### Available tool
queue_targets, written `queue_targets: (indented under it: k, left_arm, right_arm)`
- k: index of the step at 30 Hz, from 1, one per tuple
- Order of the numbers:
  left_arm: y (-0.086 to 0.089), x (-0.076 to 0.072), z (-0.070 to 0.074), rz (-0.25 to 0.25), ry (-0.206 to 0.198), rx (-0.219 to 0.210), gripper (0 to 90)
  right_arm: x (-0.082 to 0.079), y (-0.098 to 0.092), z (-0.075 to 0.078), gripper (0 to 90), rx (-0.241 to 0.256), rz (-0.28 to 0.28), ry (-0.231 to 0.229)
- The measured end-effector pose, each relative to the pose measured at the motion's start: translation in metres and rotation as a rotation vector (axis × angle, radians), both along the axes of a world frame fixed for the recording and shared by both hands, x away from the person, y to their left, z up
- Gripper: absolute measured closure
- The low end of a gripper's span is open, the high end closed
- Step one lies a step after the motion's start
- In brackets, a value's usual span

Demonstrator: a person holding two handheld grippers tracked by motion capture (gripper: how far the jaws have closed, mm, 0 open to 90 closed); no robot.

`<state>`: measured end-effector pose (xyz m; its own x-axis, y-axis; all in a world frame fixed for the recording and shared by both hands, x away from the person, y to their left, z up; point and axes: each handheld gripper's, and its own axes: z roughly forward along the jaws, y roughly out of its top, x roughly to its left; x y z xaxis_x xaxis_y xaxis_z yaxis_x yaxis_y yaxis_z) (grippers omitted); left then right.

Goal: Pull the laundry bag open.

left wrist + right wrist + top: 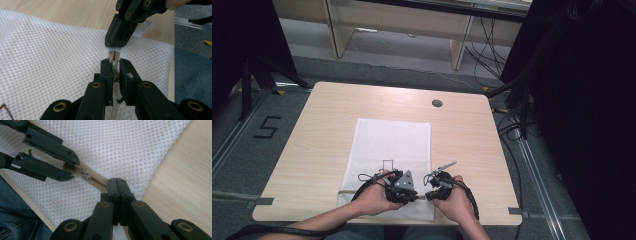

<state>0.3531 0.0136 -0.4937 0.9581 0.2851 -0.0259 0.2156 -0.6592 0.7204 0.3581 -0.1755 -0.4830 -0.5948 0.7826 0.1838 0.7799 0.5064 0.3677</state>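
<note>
While both clamp mesh bag [392, 145] zipper [93, 178] | L tool [115, 68], R tool [117, 183] | floor "5" [266, 127]

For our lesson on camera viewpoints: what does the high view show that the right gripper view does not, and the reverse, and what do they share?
High view alone: the whole wooden table, a round grommet in it, the floor's number 5 marking, and both hands.

Right gripper view alone: the beige zipper along the bag's edge, its slider at the left gripper, and the weave of holes.

Shared: the white mesh bag, with the right gripper shut on its zipper end.
</note>
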Motion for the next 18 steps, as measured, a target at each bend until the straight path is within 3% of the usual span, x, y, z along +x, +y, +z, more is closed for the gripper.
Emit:
queue_targets:
  k: [9, 18]
  left_arm:
    - [0.012, -0.003, 0.004, 0.024, 0.016, -0.014, 81.5]
    - [0.015, -0.005, 0.006, 0.015, 0.008, 0.001, 81.5]
  right_arm:
    - [0.000, 0.000, 0.000, 90.0, 0.000, 0.000, 0.000]
    - [0.001, -0.001, -0.001, 90.0, 0.008, 0.033, -0.025]
